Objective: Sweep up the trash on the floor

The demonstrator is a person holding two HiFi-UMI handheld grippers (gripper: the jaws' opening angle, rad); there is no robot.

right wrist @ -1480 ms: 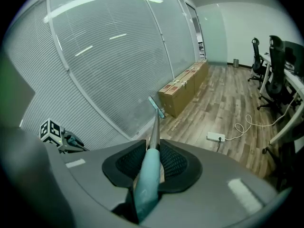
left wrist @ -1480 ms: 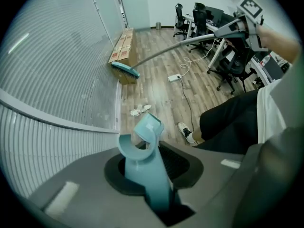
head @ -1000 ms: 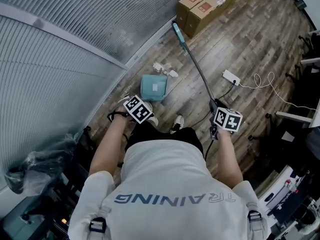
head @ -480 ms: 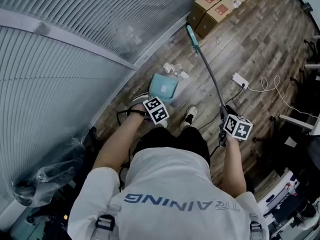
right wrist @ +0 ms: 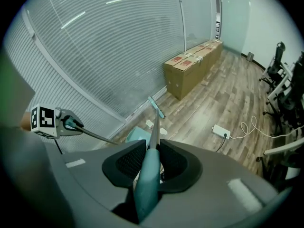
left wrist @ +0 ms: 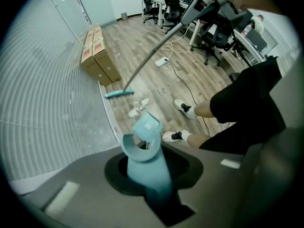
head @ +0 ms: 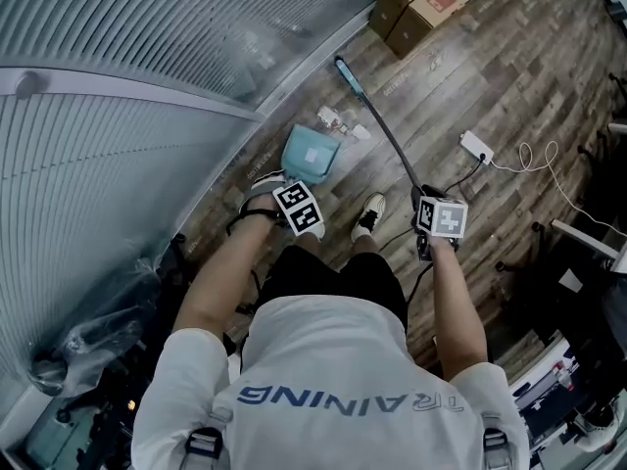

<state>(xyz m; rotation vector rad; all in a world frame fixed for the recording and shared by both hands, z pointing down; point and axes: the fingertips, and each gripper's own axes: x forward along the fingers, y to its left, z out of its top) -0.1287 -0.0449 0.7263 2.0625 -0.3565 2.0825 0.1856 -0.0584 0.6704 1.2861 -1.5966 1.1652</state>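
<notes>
Standing on the wooden floor [head: 509, 76] beside the ribbed glass wall [head: 147, 27], the person is working both tools at once. The left claw [left wrist: 147, 167] is clamping tight on the teal handle of the dustpan [left wrist: 146, 126]. The pan is hanging low just ahead of the person's shoes [left wrist: 175, 136], though I cannot tell whether it is touching the floor.

On the other side, the right claw [right wrist: 152, 163] is gripping the teal end of the broom [right wrist: 148, 184], jaws closed around it, and the long grey shaft is slanting down and away. The broom head [head: 346, 70] is sitting down at floor level by the base of the glass wall.

And the trash [head: 334, 119], a few crumpled white scraps, is lying on the floor between the broom head and the dustpan, just beside the pan's far edge and close to the wall.

Further off, two cardboard boxes [head: 421, 3] are sitting near the wall. A white power strip [head: 476, 147] with its cable is lying on the floor to the right, well apart from the trash.
</notes>
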